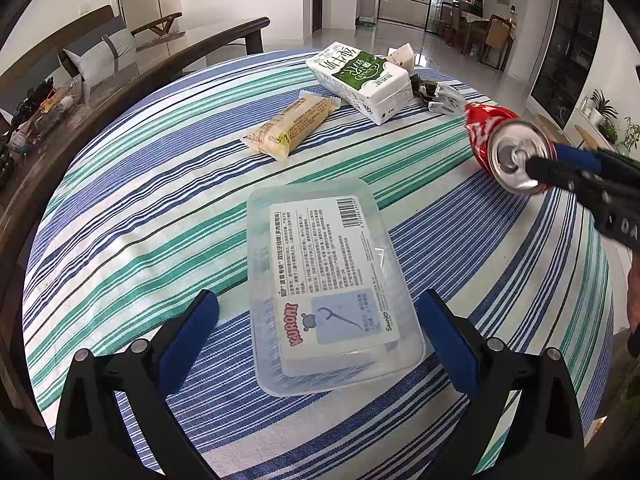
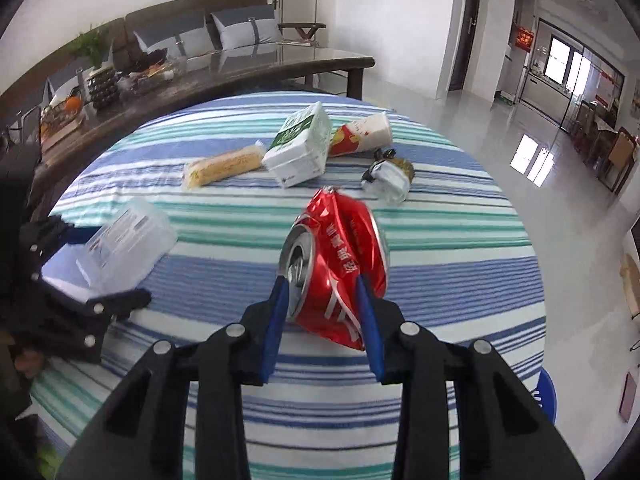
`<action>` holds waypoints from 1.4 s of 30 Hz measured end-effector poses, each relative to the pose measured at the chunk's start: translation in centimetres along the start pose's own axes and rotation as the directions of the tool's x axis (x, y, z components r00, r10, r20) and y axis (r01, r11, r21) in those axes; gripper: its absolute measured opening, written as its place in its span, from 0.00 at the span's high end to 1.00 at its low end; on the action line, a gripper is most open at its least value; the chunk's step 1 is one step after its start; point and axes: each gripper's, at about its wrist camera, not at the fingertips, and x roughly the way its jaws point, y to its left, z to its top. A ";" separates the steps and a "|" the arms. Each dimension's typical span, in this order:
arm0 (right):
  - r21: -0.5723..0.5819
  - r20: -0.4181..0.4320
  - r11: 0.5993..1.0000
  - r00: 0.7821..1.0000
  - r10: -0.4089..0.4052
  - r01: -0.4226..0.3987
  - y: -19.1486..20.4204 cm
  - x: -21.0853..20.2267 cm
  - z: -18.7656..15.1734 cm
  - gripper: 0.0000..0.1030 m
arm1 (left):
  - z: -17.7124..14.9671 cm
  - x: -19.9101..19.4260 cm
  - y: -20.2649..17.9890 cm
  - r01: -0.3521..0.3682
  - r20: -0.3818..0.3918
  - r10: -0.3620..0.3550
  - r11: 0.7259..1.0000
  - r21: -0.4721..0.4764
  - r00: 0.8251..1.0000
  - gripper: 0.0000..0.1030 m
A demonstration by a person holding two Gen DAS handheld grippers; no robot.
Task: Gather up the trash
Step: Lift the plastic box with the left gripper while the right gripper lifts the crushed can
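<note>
Crushed can (image 2: 340,264) was clamped between the right gripper (image 2: 323,312) fingers, above the bench (image 2: 460,280), left gripper (image 1: 318,334) fingers were spread wide, clear box (image 1: 328,280) lay between them, untouched.

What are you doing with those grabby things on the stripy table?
Picking up trash. The right tool is squeezing a crushed red soda can. The left tool is open around a clear plastic floss box lying on the striped tablecloth, not gripping it yet. A milk carton, a snack bar wrapper, a paper cup and a crumpled wrapper are waiting farther back.
</note>
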 end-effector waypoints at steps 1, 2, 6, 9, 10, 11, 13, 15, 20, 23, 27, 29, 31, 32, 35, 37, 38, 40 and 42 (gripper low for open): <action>-0.010 -0.008 1.000 1.000 0.016 -0.016 0.6 -0.1 -0.7 0.67 | 0.0 0.0 0.0 0.000 0.000 0.000 1.000 0.000 1.000 0.05; -0.017 -0.011 1.000 1.000 0.023 -0.023 0.9 -0.2 -1.1 0.67 | 0.0 0.0 0.0 0.000 0.000 0.000 1.000 0.000 1.000 0.05; -0.007 -0.004 0.999 0.999 0.048 -0.049 1.4 -1.1 -2.3 0.54 | 0.0 0.0 0.0 0.000 0.000 0.000 1.000 0.000 1.000 0.05; 0.015 -0.013 0.997 0.997 0.072 -0.072 0.9 -1.3 -2.7 0.45 | 0.0 0.0 0.0 0.000 0.000 0.000 1.000 0.000 1.000 0.05; 0.014 -0.021 0.997 0.996 0.081 -0.081 0.8 -1.3 -2.8 0.43 | 0.0 0.0 0.0 0.000 0.000 0.000 1.000 0.000 1.000 0.05; 0.014 -0.029 0.996 0.996 0.086 -0.085 0.6 -1.3 -2.9 0.42 | 0.0 0.0 0.0 0.000 0.000 0.000 1.000 0.000 1.000 0.05; 0.017 -0.031 0.996 0.995 0.091 -0.090 0.1 -1.6 -3.0 0.36 | 0.0 0.0 0.0 0.000 0.000 0.000 1.000 0.000 1.000 0.05; 0.037 -0.025 0.995 0.995 0.095 -0.094 -0.8 -1.9 -2.9 0.33 | 0.0 0.0 0.0 0.000 0.000 0.000 1.000 0.000 1.000 0.05; 0.067 0.009 0.994 0.997 0.082 -0.082 -2.7 -2.5 -1.9 0.21 | 0.0 0.0 0.0 0.000 0.000 0.000 1.000 0.001 1.000 0.05; 0.051 0.008 0.995 0.996 0.090 -0.090 -2.9 -2.1 -1.0 0.15 | 0.0 0.0 0.1 0.001 0.000 -0.001 1.000 0.000 1.000 0.05; 0.025 -0.018 0.994 0.994 0.109 -0.108 -2.9 -1.1 0.3 0.09 | 0.0 -0.3 0.2 0.017 0.004 -0.017 1.000 -0.008 1.000 0.05; -0.001 -0.027 0.994 0.994 0.109 -0.109 -2.7 -0.4 0.9 0.08 | -0.3 -0.7 0.3 0.031 -0.005 -0.031 1.000 0.000 0.999 0.05; -0.029 -0.047 0.993 0.992 0.113 -0.115 -2.3 0.5 1.8 0.08 | -0.4 -1.1 0.3 0.059 -0.021 -0.059 0.998 0.005 0.998 0.05; -0.036 -0.055 0.992 0.992 0.117 -0.119 -2.2 0.8 2.2 0.08 | -0.5 -1.3 0.4 0.078 -0.024 -0.078 0.997 -0.001 0.997 0.05; -0.040 -0.111 0.988 0.983 0.146 -0.151 -2.1 2.6 3.5 0.08 | -0.3 -1.7 0.8 0.109 -0.028 -0.110 0.994 -0.031 0.994 0.05; -0.041 -0.144 0.986 0.978 0.153 -0.160 -2.1 3.5 4.2 0.08 | -0.1 -1.4 1.0 0.086 -0.042 -0.088 0.996 -0.036 0.995 0.05; -0.040 -0.171 0.984 0.972 0.164 -0.173 -2.1 3.9 4.3 0.08 | 0.0 -1.3 1.1 0.074 -0.050 -0.076 0.997 -0.036 0.996 0.06; -0.028 -0.212 0.982 0.961 0.177 -0.187 -2.2 4.6 4.4 0.08 | 0.2 -1.1 1.0 0.071 -0.067 -0.074 0.997 -0.039 0.995 0.11; -0.022 -0.221 0.982 0.959 0.178 -0.187 -2.3 4.6 4.2 0.13 | 0.5 -1.1 0.8 0.080 -0.074 -0.082 0.996 -0.037 0.994 0.16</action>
